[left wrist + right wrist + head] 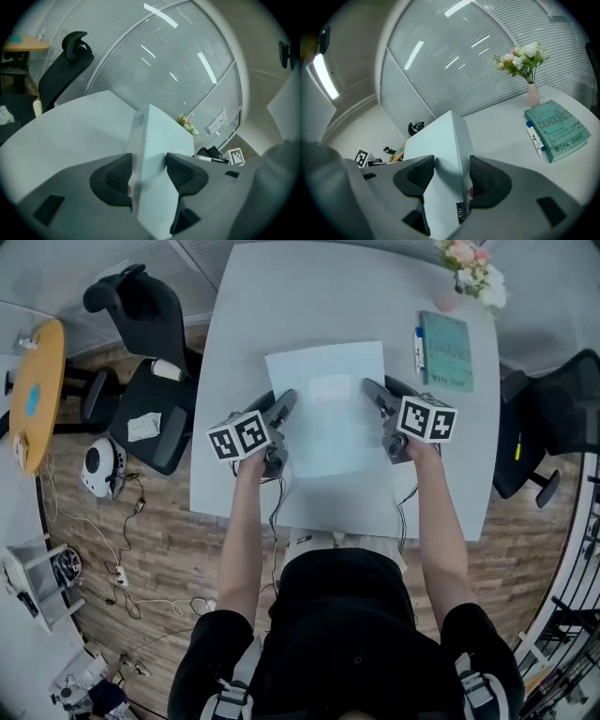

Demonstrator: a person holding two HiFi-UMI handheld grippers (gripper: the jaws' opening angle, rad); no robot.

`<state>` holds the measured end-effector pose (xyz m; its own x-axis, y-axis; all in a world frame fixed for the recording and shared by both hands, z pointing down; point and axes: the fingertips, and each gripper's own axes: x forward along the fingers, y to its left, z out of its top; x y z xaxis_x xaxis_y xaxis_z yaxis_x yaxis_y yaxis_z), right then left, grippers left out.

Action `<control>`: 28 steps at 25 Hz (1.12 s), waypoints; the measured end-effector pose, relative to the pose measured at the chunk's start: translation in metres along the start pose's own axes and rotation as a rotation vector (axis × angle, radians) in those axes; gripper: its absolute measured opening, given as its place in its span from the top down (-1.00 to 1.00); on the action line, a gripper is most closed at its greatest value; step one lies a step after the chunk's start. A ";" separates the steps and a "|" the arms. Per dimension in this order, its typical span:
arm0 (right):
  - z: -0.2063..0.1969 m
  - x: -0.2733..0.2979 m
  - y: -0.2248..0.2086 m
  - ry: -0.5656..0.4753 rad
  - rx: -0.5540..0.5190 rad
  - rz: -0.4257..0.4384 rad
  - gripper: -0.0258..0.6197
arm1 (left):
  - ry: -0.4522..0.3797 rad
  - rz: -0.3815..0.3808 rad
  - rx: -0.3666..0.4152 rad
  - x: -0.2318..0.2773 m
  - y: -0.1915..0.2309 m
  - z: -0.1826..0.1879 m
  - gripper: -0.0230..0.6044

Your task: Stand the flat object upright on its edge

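Left gripper and right gripper pinch the flat box by its sides. Likely the raising step; next, tip it onto an edge

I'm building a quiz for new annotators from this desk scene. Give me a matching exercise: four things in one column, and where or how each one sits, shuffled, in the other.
Things
1. flat pale box
2. teal book
3. marker
4. flower vase

States
A. lying beside the book, on the side toward the box
B. standing upright at the far right corner of the table
C. clamped at its two sides by the left gripper and the right gripper
D. lying flat, cover up, near the vase

Pairs: 1-C, 2-D, 3-A, 4-B
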<state>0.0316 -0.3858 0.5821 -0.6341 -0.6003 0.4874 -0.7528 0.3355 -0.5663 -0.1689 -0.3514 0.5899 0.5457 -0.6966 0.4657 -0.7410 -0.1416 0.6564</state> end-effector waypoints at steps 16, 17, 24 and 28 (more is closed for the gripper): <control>0.021 -0.037 0.032 -0.019 -0.073 0.048 0.18 | -0.015 -0.071 0.100 -0.029 -0.035 0.019 0.15; 0.022 -0.038 0.033 -0.019 -0.079 0.050 0.18 | -0.014 -0.076 0.107 -0.031 -0.036 0.021 0.15; 0.022 -0.045 0.040 -0.001 -0.116 0.063 0.19 | -0.001 -0.089 0.159 -0.038 -0.043 0.022 0.15; 0.024 -0.048 0.044 -0.006 -0.123 0.066 0.19 | -0.009 -0.101 0.158 -0.043 -0.047 0.025 0.15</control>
<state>0.0332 -0.3592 0.5175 -0.6823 -0.5783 0.4473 -0.7256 0.4605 -0.5113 -0.1677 -0.3321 0.5245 0.6178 -0.6791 0.3964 -0.7349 -0.3193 0.5984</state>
